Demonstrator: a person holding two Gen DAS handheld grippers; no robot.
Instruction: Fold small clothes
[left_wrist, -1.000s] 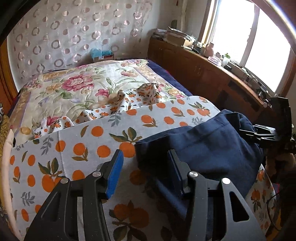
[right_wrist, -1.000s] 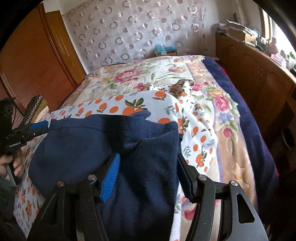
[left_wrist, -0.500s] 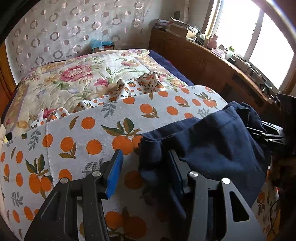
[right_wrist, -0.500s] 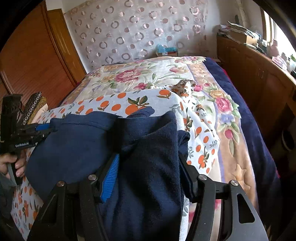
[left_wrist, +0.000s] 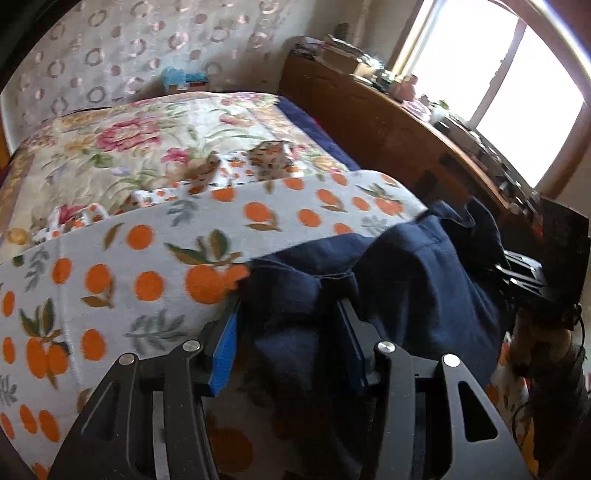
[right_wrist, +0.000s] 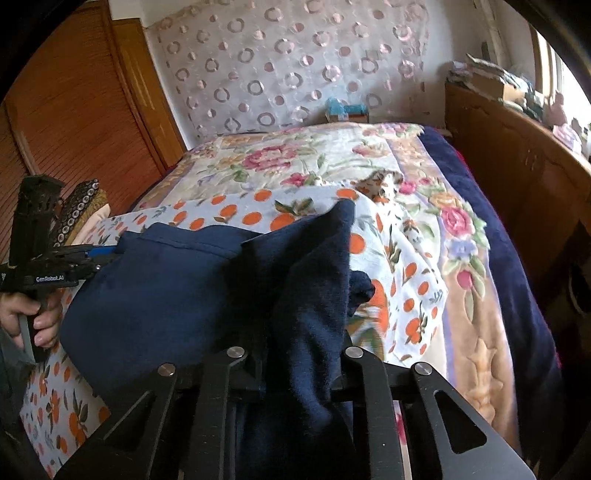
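Observation:
A dark navy garment (left_wrist: 413, 295) lies bunched on the orange-print blanket (left_wrist: 122, 266) at the near end of the bed. My left gripper (left_wrist: 286, 343) has its jaws around the garment's left edge, with a gap between them and cloth bunched in it. My right gripper (right_wrist: 299, 354) is shut on a raised fold of the same garment (right_wrist: 166, 295); cloth covers its fingertips. Each gripper shows in the other's view, the right one (left_wrist: 532, 273) at the garment's right end, the left one (right_wrist: 55, 269) at its left end.
A floral quilt (right_wrist: 295, 162) covers the far half of the bed. A wooden cabinet (left_wrist: 388, 122) with clutter runs along the right side under a window. A wooden wardrobe (right_wrist: 74, 110) stands on the left. A small box (right_wrist: 347, 110) sits at the headboard.
My right gripper has closed on the garment and lifted a fold of it upward. My left gripper has narrowed around the garment's left edge, and the cloth has bunched up between the two.

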